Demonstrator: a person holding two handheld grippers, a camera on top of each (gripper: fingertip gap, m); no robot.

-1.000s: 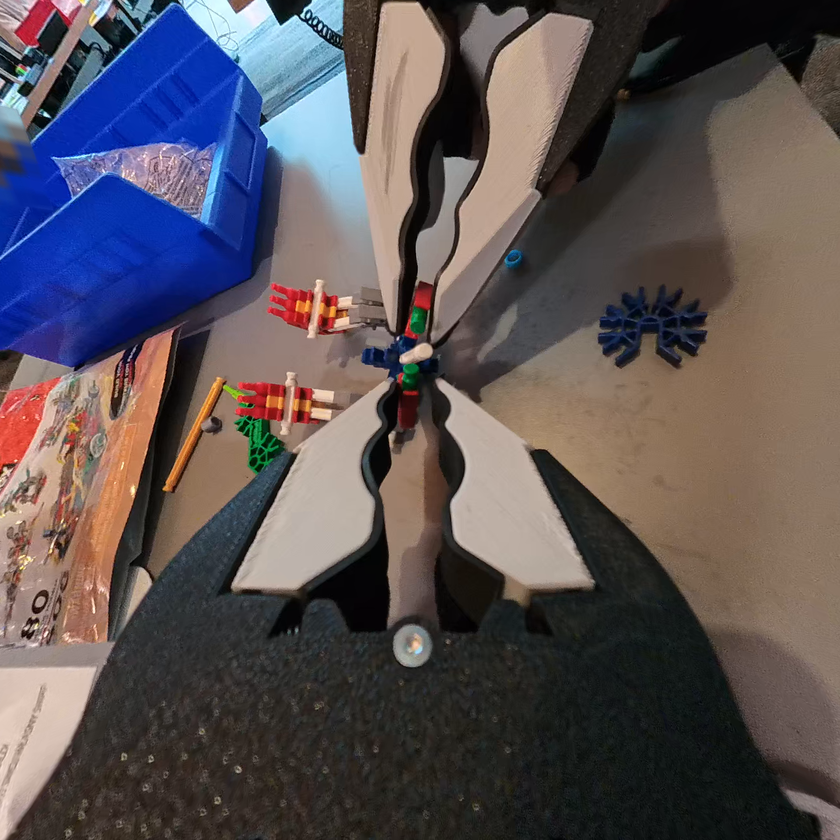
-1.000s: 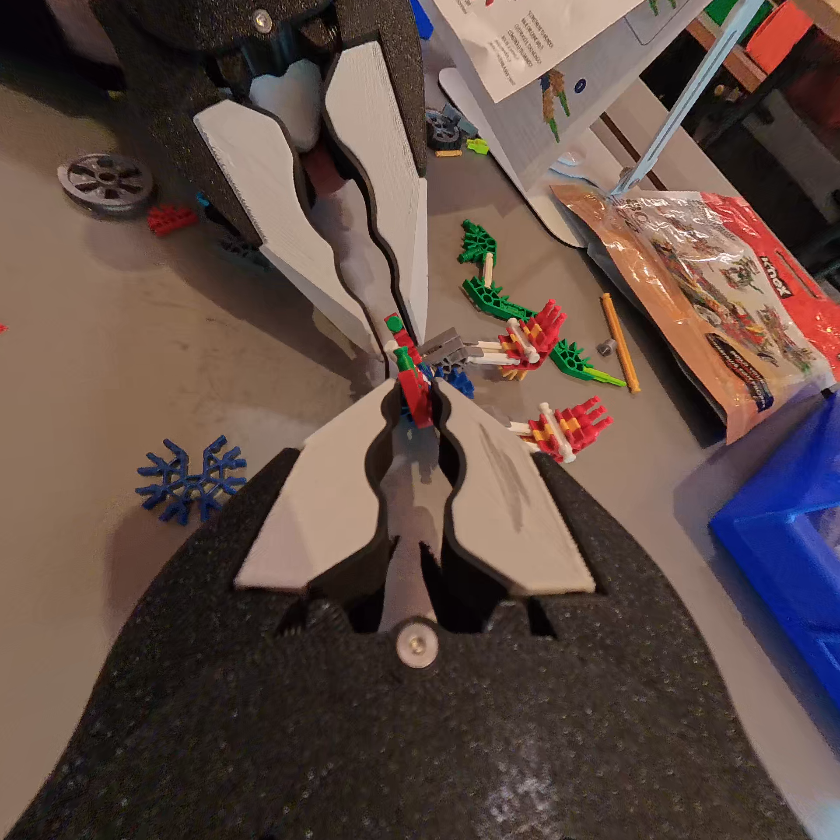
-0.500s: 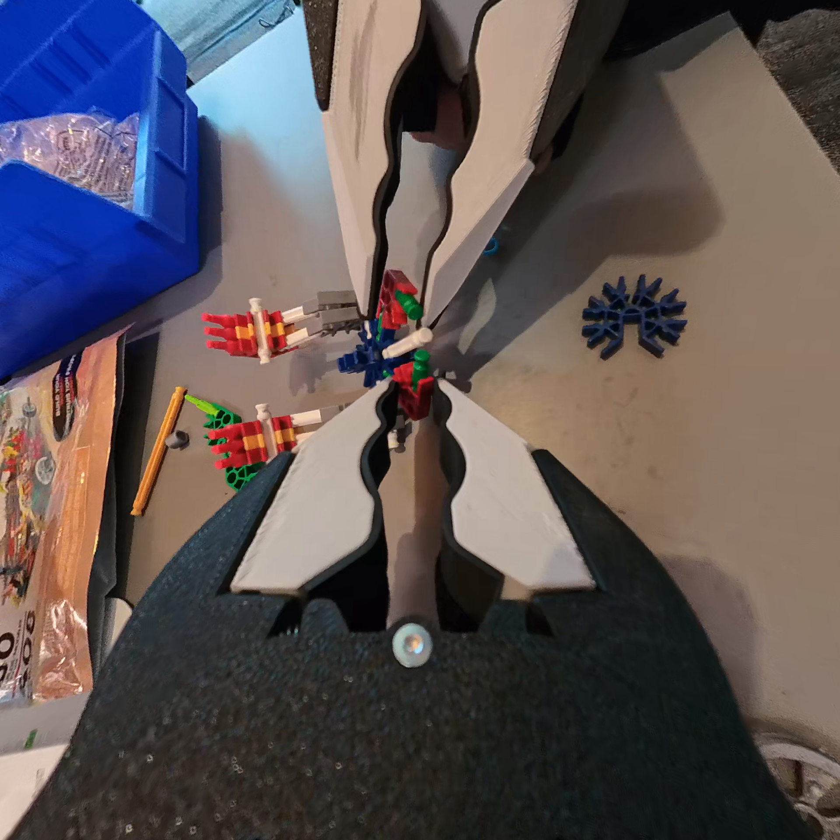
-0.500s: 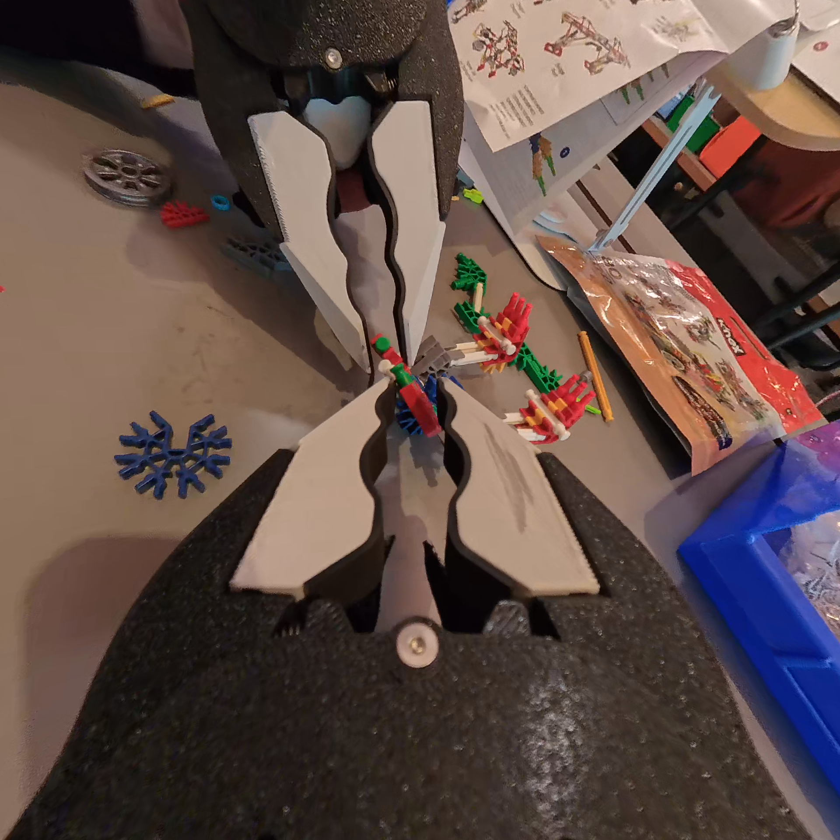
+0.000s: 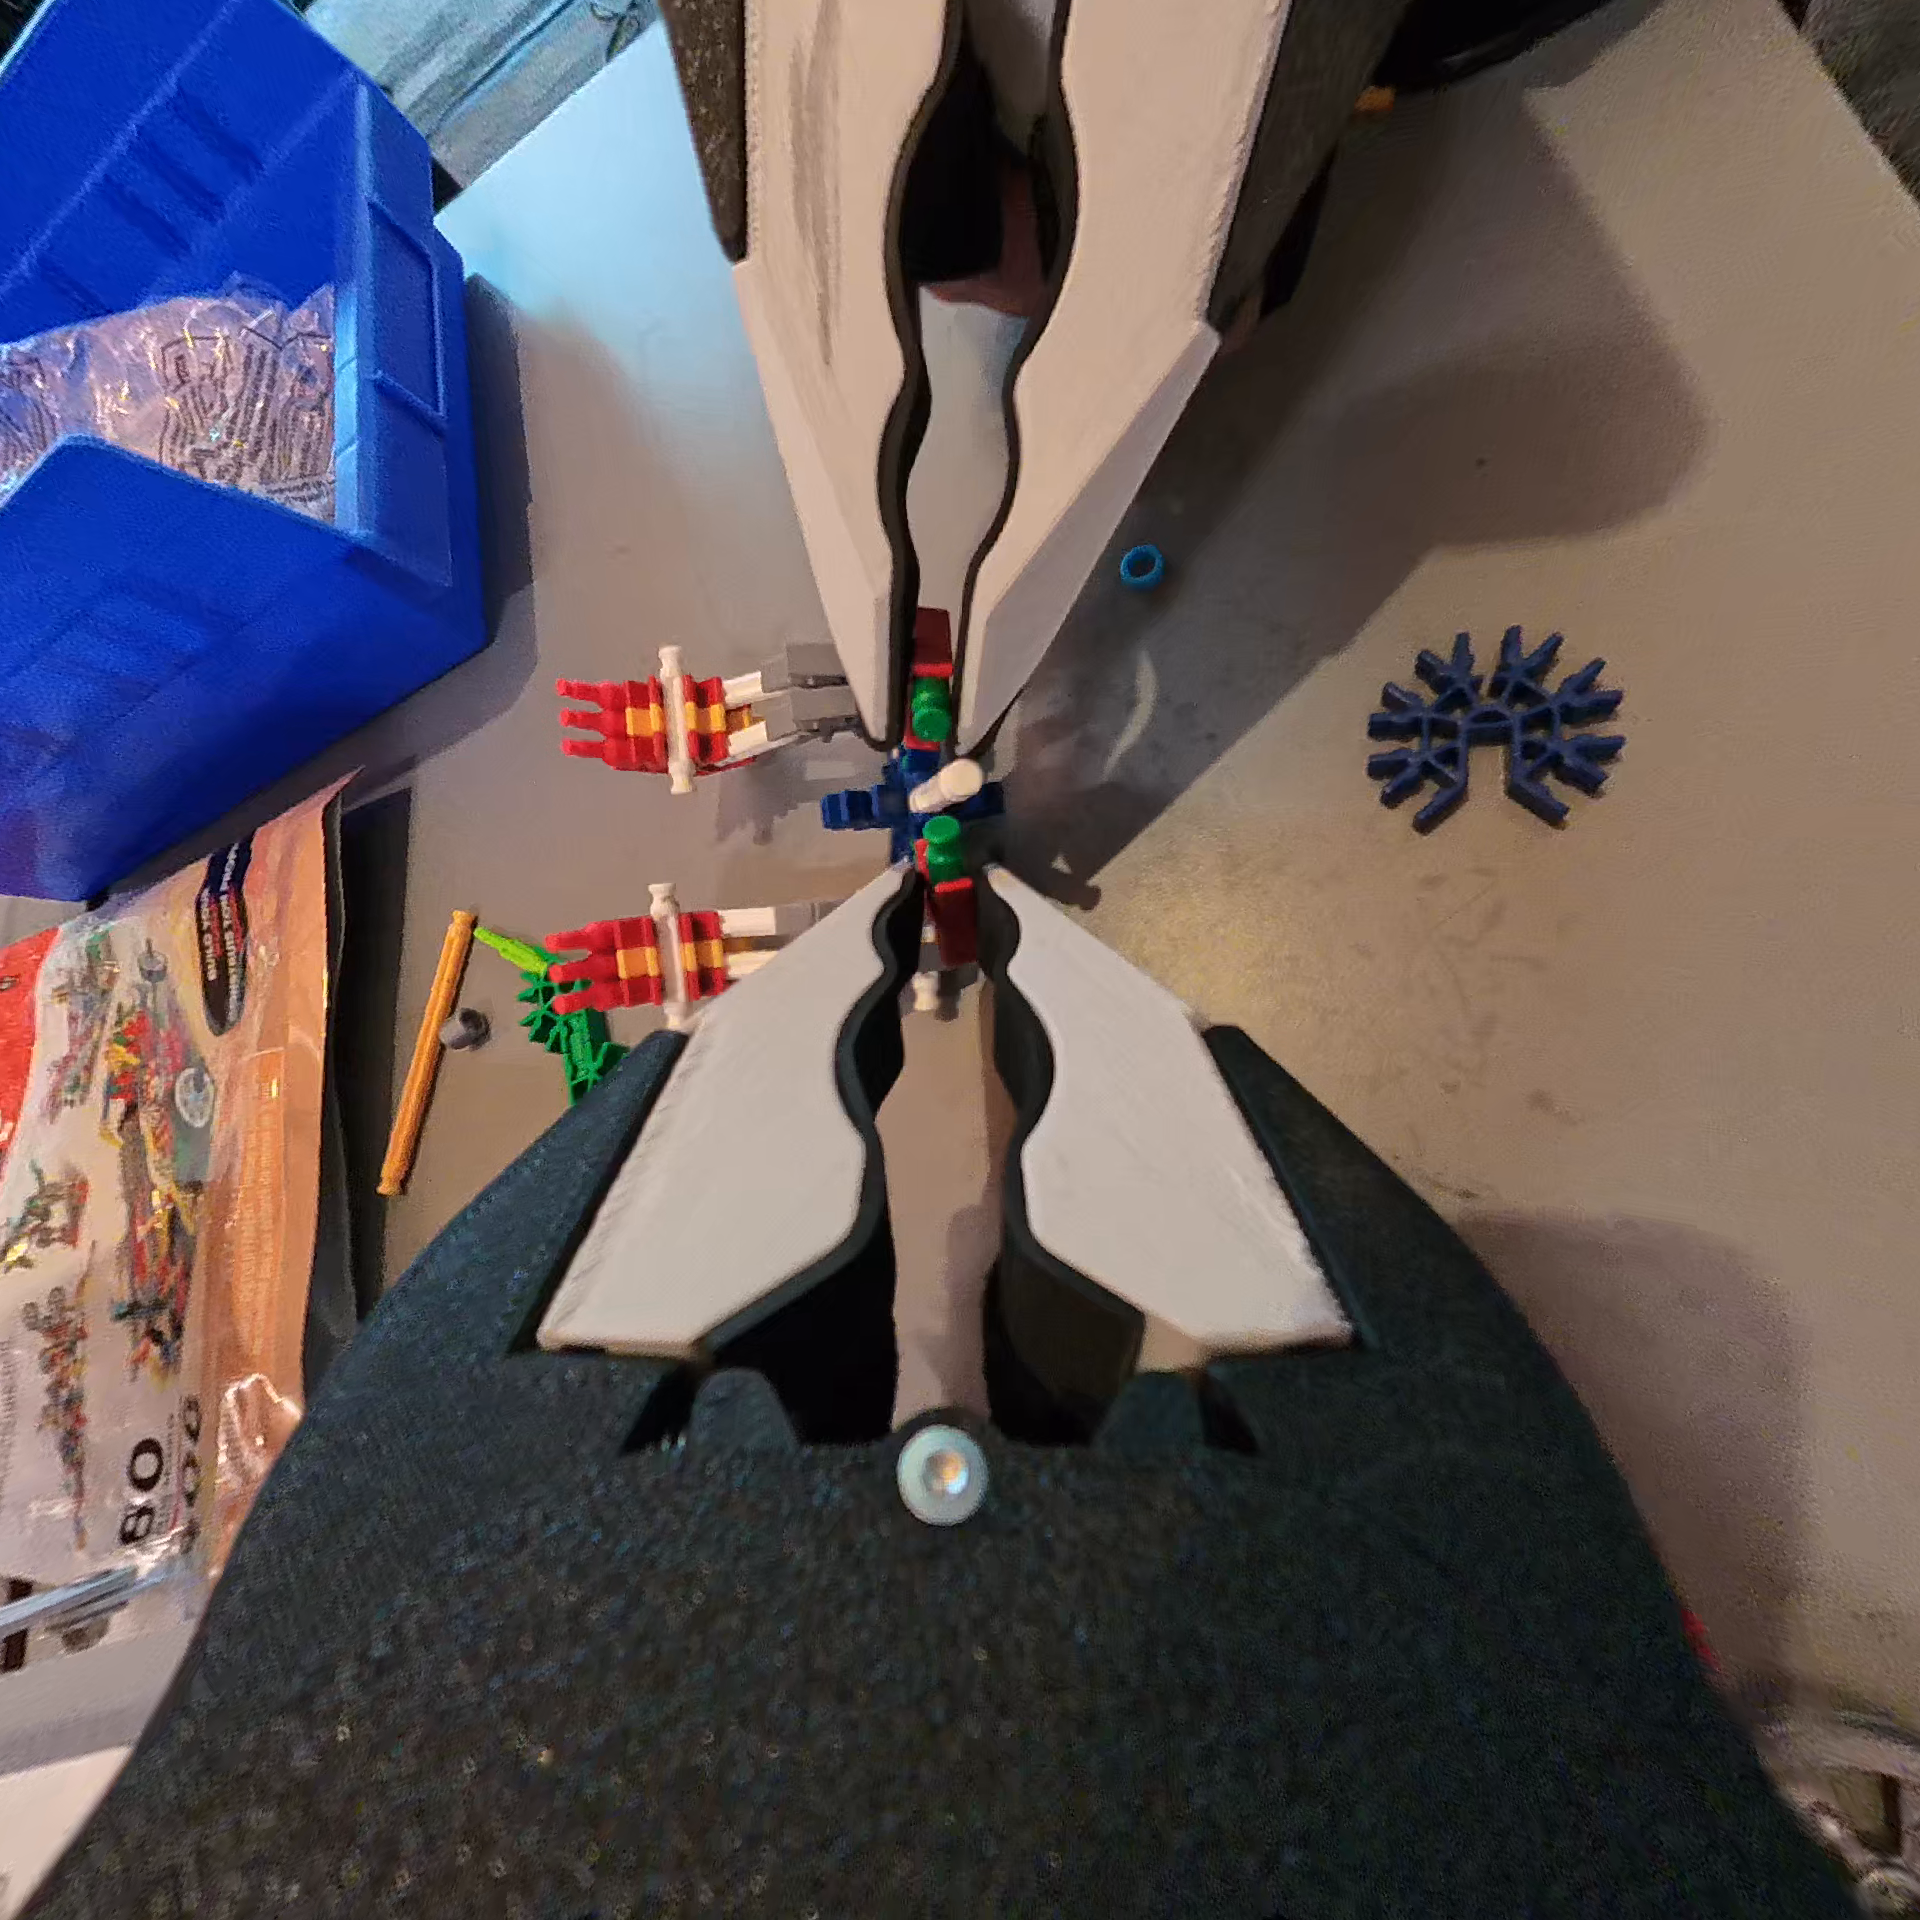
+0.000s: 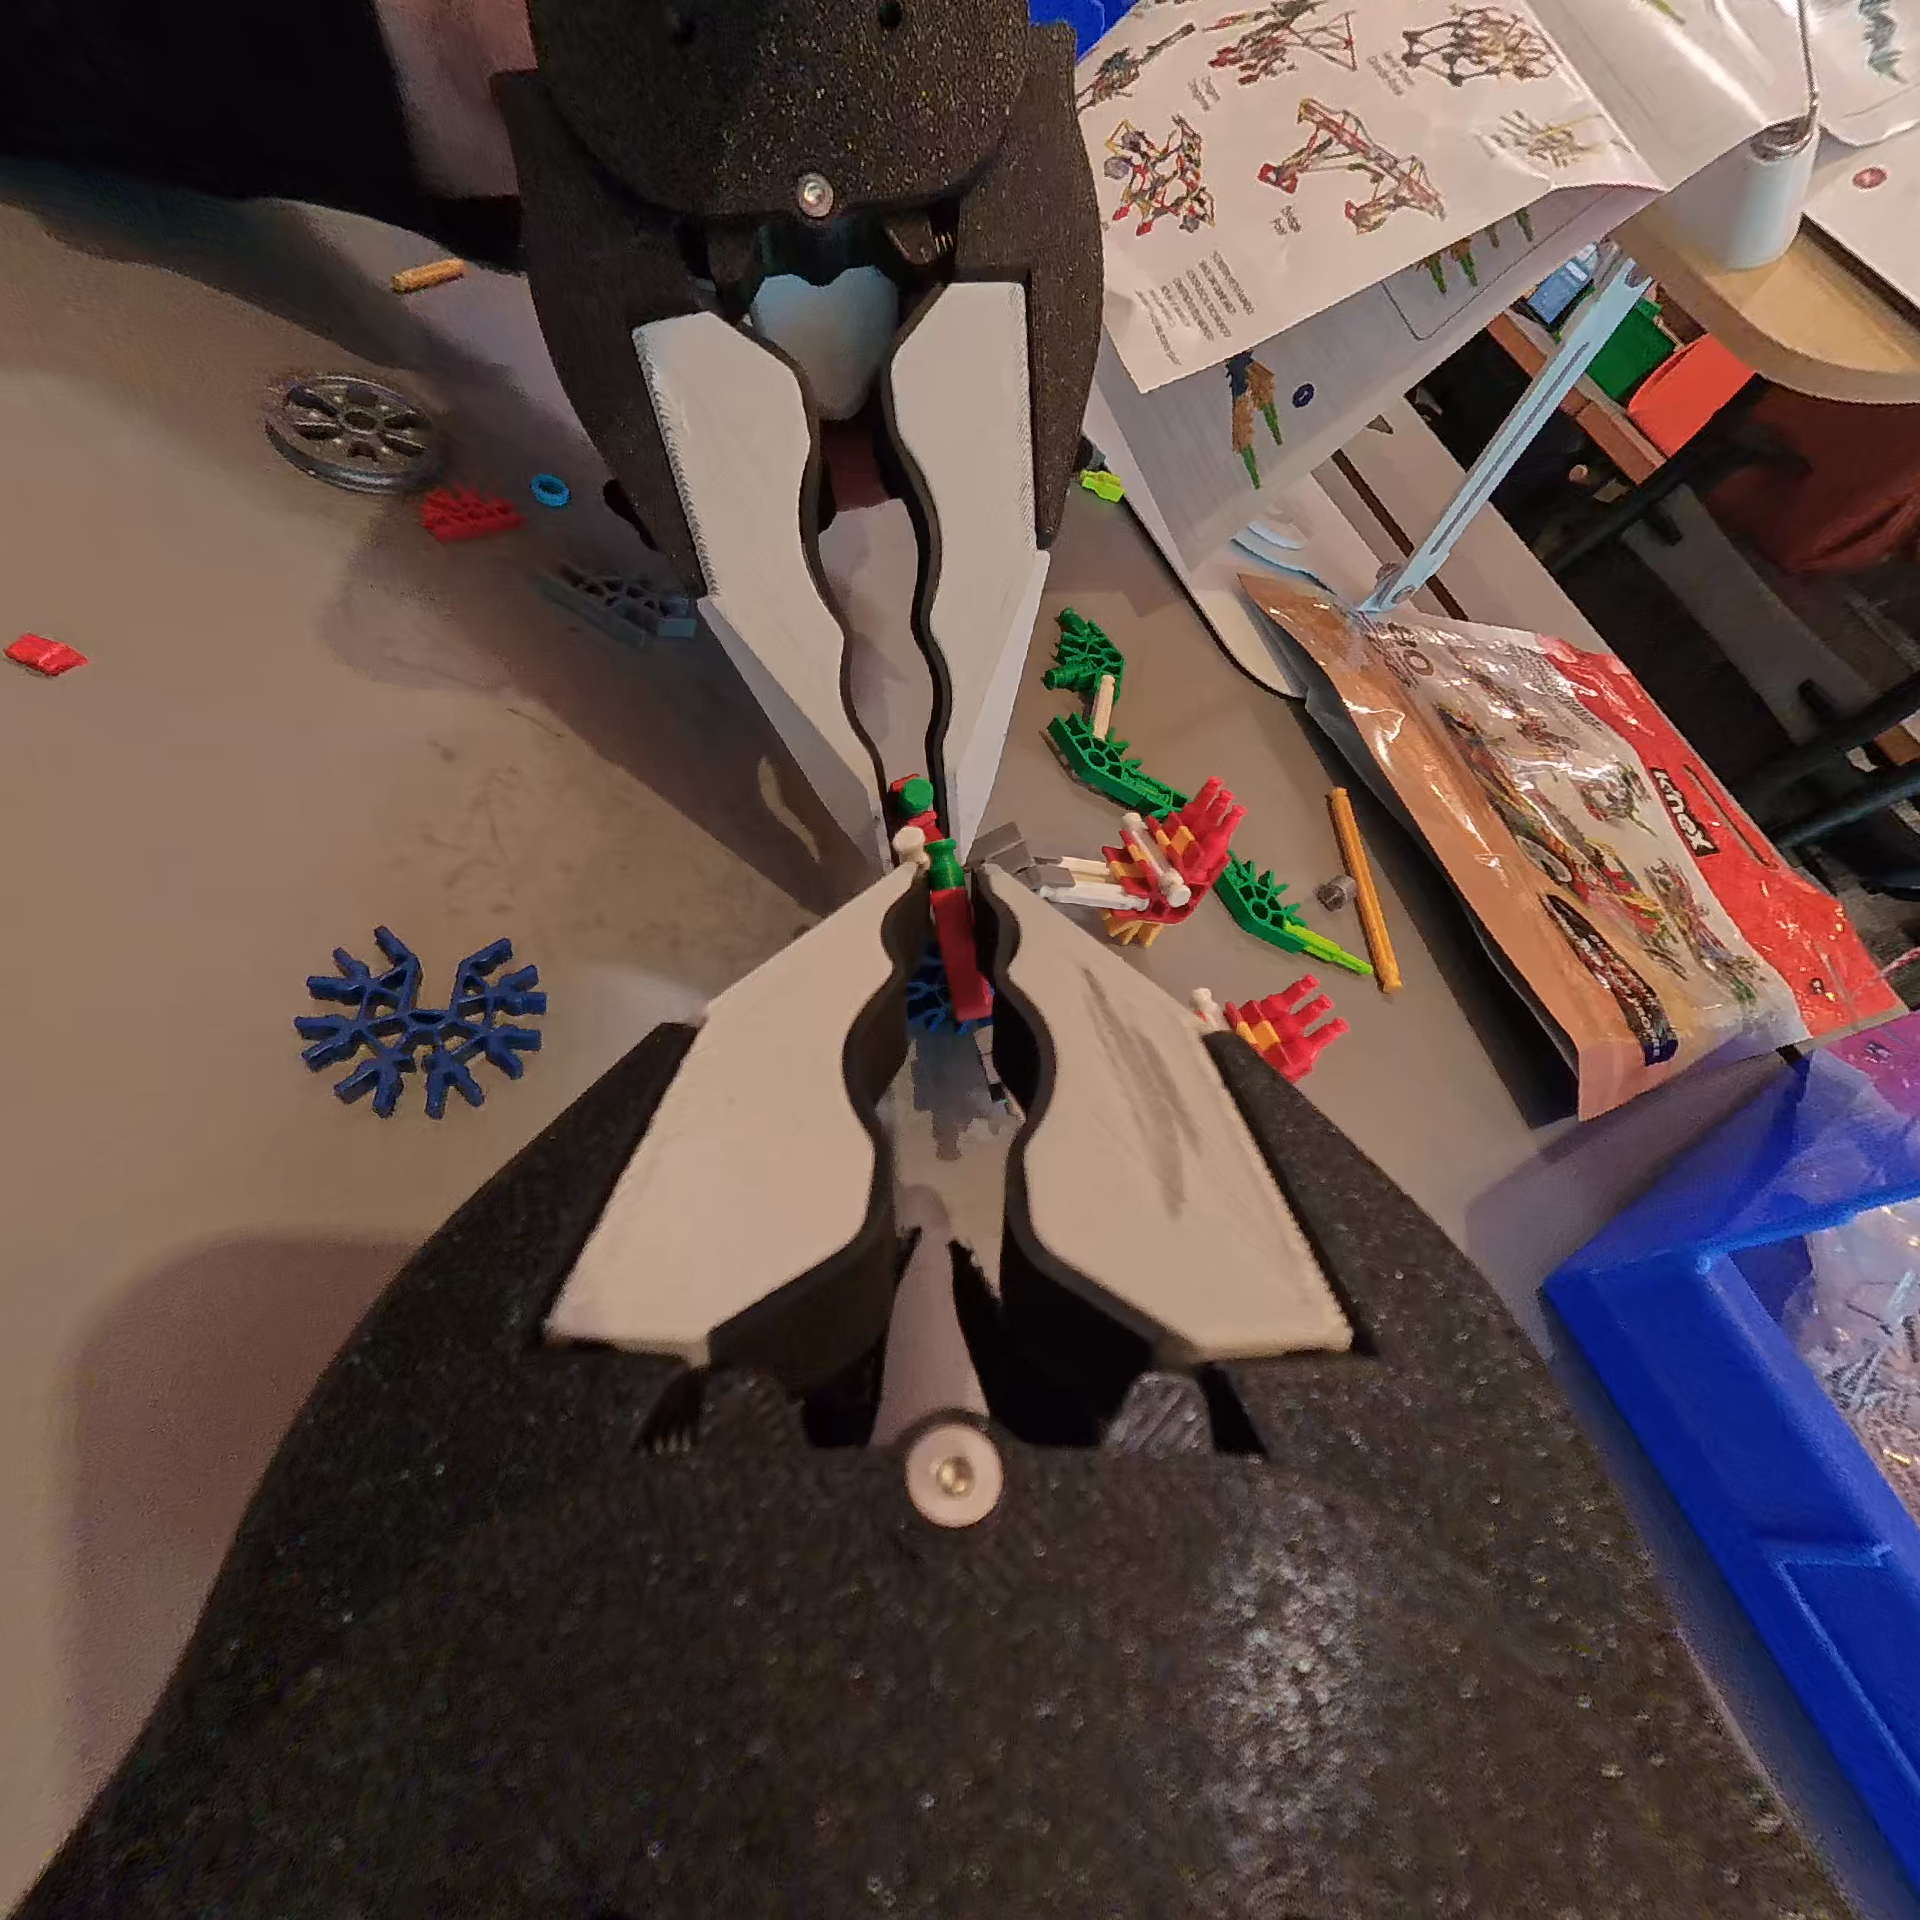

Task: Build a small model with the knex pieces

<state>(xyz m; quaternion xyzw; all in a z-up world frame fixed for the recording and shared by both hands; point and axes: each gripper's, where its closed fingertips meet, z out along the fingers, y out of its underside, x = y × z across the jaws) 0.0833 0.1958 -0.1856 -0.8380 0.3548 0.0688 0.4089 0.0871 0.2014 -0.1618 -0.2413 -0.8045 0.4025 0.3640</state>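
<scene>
Both hand-held grippers (image 5: 940, 914) (image 6: 951, 914) pinch the toy model (image 5: 935, 800); blue bin (image 5: 208, 665) holds a bag (image 5: 177, 405).

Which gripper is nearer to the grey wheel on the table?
Left. The left gripper reaches in with its body close beside the grey wheel; the right gripper points in from the opposite side, farther away.

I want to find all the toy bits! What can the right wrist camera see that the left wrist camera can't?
Only the right wrist view shows the grey wheel, a small red piece, a grey connector and the instruction sheets.

Only the left wrist view shows the clear bag inside the blue bin.

Both show the left gripper and right gripper, each shut on the toy assembly, plus the blue snowflake connector, the orange rod and the printed pouch.
</scene>
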